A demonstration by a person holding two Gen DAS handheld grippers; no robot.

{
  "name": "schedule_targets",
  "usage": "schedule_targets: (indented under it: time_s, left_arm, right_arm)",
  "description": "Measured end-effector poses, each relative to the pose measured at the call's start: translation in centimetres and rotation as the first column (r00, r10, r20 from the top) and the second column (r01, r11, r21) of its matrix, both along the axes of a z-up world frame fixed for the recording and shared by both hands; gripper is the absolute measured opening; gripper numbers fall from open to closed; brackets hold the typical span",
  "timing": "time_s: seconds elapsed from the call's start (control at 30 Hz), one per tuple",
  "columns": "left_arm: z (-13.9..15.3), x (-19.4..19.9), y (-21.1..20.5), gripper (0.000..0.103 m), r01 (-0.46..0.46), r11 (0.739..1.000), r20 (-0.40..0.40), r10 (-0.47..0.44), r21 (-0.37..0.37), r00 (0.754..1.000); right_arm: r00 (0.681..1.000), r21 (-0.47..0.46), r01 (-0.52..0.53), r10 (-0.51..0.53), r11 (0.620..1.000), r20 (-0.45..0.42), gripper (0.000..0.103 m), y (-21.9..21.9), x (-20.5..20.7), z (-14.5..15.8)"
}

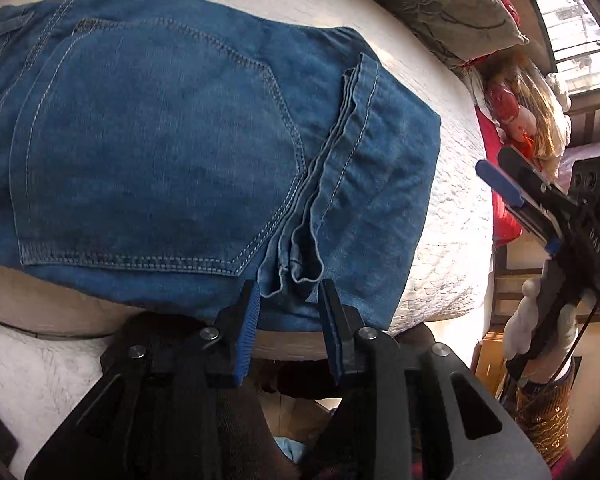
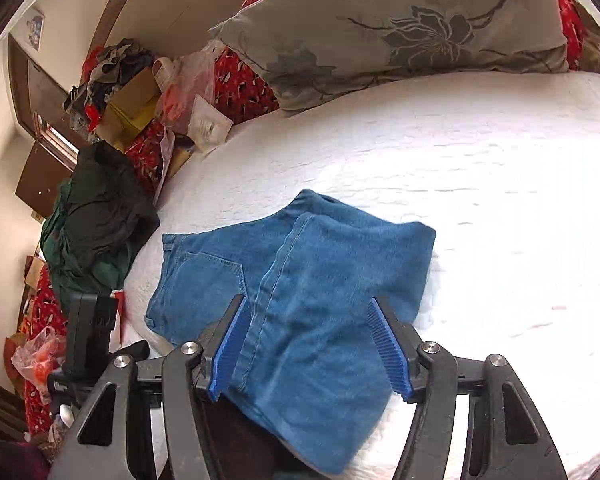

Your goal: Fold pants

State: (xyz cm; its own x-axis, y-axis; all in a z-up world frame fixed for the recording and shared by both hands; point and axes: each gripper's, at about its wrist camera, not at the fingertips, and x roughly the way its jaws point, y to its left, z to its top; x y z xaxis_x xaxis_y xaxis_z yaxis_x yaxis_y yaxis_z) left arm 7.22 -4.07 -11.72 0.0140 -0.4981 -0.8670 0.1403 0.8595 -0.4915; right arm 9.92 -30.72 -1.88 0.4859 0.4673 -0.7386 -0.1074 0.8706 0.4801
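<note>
Left wrist view cuts off the folded blue pants at 9 o'clock, and the bed's underside beneath the near edge is too dark to make out. One pair of pants lies on the white bed, back pocket up, the leg hems doubled over it toward 3 o'clock. Two grippers show: the left gripper is spread apart around the bunched hem edge, and the right gripper hangs wide apart over the folded leg, grasping nothing.
</note>
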Motion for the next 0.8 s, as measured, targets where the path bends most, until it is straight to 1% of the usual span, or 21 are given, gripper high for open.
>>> schedule_targets:
  time_s: [0.03, 0.1, 0.17, 0.2, 0.23, 0.3, 0.37, 0.4, 0.43, 0.47, 0.5, 0.53, 0.57, 0.63, 0.67, 0.7, 0.73, 0.77, 0.8]
  left_arm:
    - [-0.6, -0.4, 0.0, 0.027, -0.023, 1.000, -0.011, 0.023, 0.010, 1.000]
    - [-1.6, -1.0, 0.2, 0.027, -0.078, 0.997, -0.037, 0.079, 0.019, 0.996]
    - [-2.2, -1.2, 0.4, 0.027, -0.106, 0.994, -0.056, 0.106, 0.014, 0.993]
    - [-2.4, -1.2, 0.3, 0.027, -0.114, 0.993, -0.056, 0.116, 0.028, 0.992]
    - [-2.5, -1.1, 0.0, 0.027, -0.119, 0.992, -0.053, 0.121, 0.041, 0.991]
    - [-3.0, -0.8, 0.0, 0.027, -0.131, 0.990, -0.054, 0.134, 0.051, 0.990]
    - [-3.6, -0.4, -0.7, 0.027, -0.133, 0.990, -0.068, 0.136, 0.053, 0.988]
    - [-3.9, -0.1, -1.1, 0.027, -0.136, 0.988, -0.070, 0.140, 0.067, 0.988]
    - [-4.1, 0.0, -1.2, 0.027, -0.146, 0.986, -0.069, 0.152, 0.079, 0.986]
    - [-4.4, 0.1, -1.4, 0.027, -0.159, 0.984, -0.072, 0.164, 0.082, 0.984]
    - [-4.4, 0.0, -1.4, 0.027, -0.169, 0.982, -0.075, 0.176, 0.088, 0.982]
    - [-4.1, -0.4, -1.0, 0.025, -0.179, 0.980, -0.078, 0.185, 0.082, 0.980]
    - [-3.9, -0.7, -1.0, 0.014, -0.184, 0.981, -0.085, 0.189, 0.056, 0.978]
    - [-3.6, -1.3, -0.7, 0.012, -0.204, 0.978, -0.093, 0.207, 0.047, 0.974]
    - [-3.7, -1.4, -0.6, 0.012, -0.219, 0.974, -0.090, 0.223, 0.056, 0.971]
    - [-4.2, -1.2, -0.7, 0.012, -0.230, 0.970, -0.090, 0.236, 0.073, 0.968]
    - [-4.9, -1.0, -0.8, 0.012, -0.237, 0.968, -0.103, 0.245, 0.085, 0.964]
    - [-5.6, -0.9, -0.5, 0.012, -0.257, 0.963, -0.133, 0.265, 0.077, 0.955]
    - [-5.8, -1.0, -0.1, 0.012, -0.278, 0.959, -0.159, 0.283, 0.053, 0.946]
  right_arm:
    - [1.000, -0.027, -0.022, 0.022, 0.999, 0.002, 0.064, 0.6, 1.4, -0.2]
    - [0.996, -0.063, -0.084, 0.082, 0.994, -0.036, 0.064, 1.3, 4.2, -0.9]
    - [0.991, -0.112, -0.123, 0.117, 0.986, -0.059, 0.064, 2.0, 6.4, -1.9]
    - [0.987, -0.135, -0.150, 0.141, 0.980, -0.071, 0.064, 2.5, 7.3, -2.4]
    - [0.985, -0.155, -0.166, 0.156, 0.974, -0.074, 0.064, 2.9, 7.9, -2.9]
    - [0.971, -0.164, -0.228, 0.212, 0.960, -0.108, 0.064, 4.1, 8.7, -4.2]
    - [0.960, -0.222, -0.277, 0.257, 0.935, -0.115, 0.064, 5.5, 9.1, -5.0]
    - [0.950, -0.264, -0.310, 0.291, 0.913, -0.109, 0.057, 6.2, 9.1, -5.3]
    - [0.938, -0.307, -0.346, 0.329, 0.886, -0.110, 0.044, 7.0, 9.0, -5.5]
    - [0.921, -0.327, -0.388, 0.367, 0.861, -0.126, 0.018, 7.8, 9.0, -5.8]
    - [0.910, -0.335, -0.414, 0.390, 0.846, -0.138, 0.009, 8.5, 9.0, -5.7]
    - [0.908, -0.356, -0.417, 0.401, 0.836, -0.121, 0.009, 9.2, 8.9, -5.2]
    - [0.899, -0.351, -0.431, 0.428, 0.831, -0.092, 0.008, 10.0, 8.6, -4.3]
    - [0.879, -0.315, -0.460, 0.476, 0.830, -0.029, 0.008, 11.4, 8.5, -2.9]
    - [0.872, -0.322, -0.471, 0.488, 0.821, -0.031, 0.008, 12.1, 8.8, -3.2]
    - [0.868, -0.348, -0.480, 0.493, 0.805, -0.056, 0.008, 12.7, 9.3, -4.1]
    - [0.868, -0.402, -0.480, 0.488, 0.780, -0.089, 0.009, 13.2, 9.8, -5.6]
    - [0.869, -0.451, -0.481, 0.479, 0.752, -0.128, 0.010, 13.4, 10.3, -7.1]
    - [0.865, -0.440, -0.493, 0.477, 0.751, -0.156, 0.009, 13.3, 10.7, -8.1]
